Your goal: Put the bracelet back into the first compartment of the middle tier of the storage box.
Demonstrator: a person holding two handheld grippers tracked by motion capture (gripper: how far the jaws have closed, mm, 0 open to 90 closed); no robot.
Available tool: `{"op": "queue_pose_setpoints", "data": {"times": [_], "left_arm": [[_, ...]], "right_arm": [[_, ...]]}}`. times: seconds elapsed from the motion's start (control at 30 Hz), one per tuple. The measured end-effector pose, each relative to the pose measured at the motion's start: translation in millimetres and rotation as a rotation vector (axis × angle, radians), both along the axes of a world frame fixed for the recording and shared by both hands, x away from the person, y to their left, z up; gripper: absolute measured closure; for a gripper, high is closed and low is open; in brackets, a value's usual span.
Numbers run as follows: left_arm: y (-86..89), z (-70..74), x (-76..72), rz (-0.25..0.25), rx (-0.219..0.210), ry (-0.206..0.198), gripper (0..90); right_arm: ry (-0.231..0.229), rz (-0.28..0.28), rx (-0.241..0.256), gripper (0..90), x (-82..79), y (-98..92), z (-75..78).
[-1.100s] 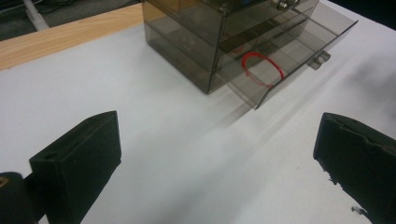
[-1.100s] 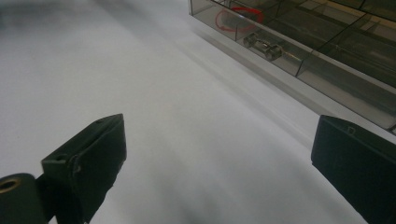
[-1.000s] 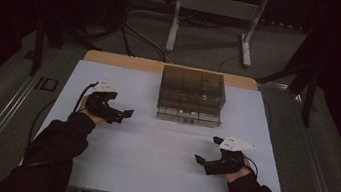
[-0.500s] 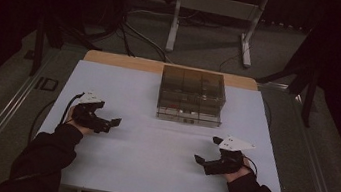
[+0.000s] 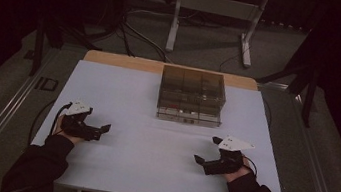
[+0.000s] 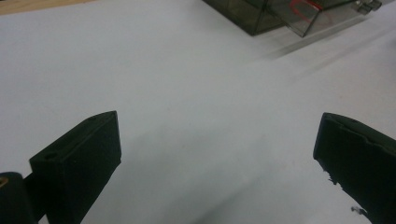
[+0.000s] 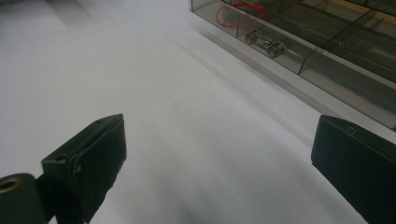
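I rest my left gripper [image 5: 103,129] and right gripper [image 5: 198,159] wide and empty, well short of the smoky compartment box [image 5: 191,96], ready to reach.

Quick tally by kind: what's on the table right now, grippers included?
Grippers: 2, the left gripper and the right gripper, both with jaws apart and holding nothing
Clear compartment box: 1
Total: 3
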State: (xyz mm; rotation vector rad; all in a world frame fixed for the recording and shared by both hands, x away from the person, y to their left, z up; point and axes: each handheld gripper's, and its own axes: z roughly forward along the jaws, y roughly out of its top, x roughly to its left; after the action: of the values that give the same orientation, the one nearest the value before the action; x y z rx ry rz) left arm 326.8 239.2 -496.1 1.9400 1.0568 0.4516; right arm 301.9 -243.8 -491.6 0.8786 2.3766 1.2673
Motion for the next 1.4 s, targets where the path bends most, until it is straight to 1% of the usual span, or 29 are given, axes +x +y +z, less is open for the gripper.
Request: {"op": "queue_pose_setpoints", "data": {"times": [0.1, 0.13, 0.2, 0.27, 0.37, 0.5, 0.63, 0.7, 0.8, 0.97, 1.0, 1.23, 1.4], "left_arm": [[0.5, -2.9, -6.2, -0.013, 0.007, -0.009, 2.4], [0.6, -3.4, -8.5, -0.017, 0.004, -0.014, 2.5], [0.9, -3.8, -12.3, -0.017, 0.004, -0.017, 2.5], [1.8, -4.3, -15.3, -0.014, -0.003, -0.015, 2.4], [2.2, -5.6, -19.2, -0.019, 0.001, -0.015, 2.5], [3.2, -7.4, -25.1, -0.035, -0.002, -0.019, 2.5], [1.6, -10.9, -30.4, -0.059, 0.018, -0.020, 2.5], [1.5, -12.2, -31.9, -0.068, 0.026, -0.023, 2.5], [1.5, -13.5, -33.5, -0.073, 0.019, -0.024, 2.4], [2.3, -11.8, -34.9, -0.080, -0.004, -0.040, 2.5], [2.7, -11.4, -34.8, -0.080, -0.001, -0.043, 2.5], [2.5, -11.5, -33.2, -0.077, -0.015, -0.037, 2.5], [3.1, -11.7, -33.7, -0.080, -0.013, -0.041, 2.5]], "right_arm": [[0.001, -0.001, -0.001, 3.7, -0.3, 0.2, 0.2], [0.002, 0.000, -0.001, 3.7, -0.4, 0.2, 0.2], [0.001, -0.001, -0.002, 3.7, -0.2, 0.1, 0.0], [0.001, 0.000, -0.001, 3.7, -0.2, 0.0, 0.0], [0.001, -0.001, -0.001, 3.7, -0.3, -0.1, 0.1], [0.001, -0.001, -0.001, 3.7, -0.3, -0.4, 0.2], [0.002, -0.003, -0.001, 3.7, 0.2, 0.1, 0.2], [0.002, -0.003, -0.001, 3.7, 0.3, 0.5, 0.1], [0.004, -0.001, -0.001, 3.7, 0.8, 1.1, -0.1], [0.006, -0.001, -0.004, 3.7, 1.4, 1.8, -0.4], [0.006, 0.000, -0.006, 3.7, 1.6, 2.0, -0.7], [0.012, 0.002, -0.013, 3.7, 2.3, 3.1, -2.6], [0.015, 0.002, -0.015, 3.7, 3.0, 3.1, -3.9]]}}
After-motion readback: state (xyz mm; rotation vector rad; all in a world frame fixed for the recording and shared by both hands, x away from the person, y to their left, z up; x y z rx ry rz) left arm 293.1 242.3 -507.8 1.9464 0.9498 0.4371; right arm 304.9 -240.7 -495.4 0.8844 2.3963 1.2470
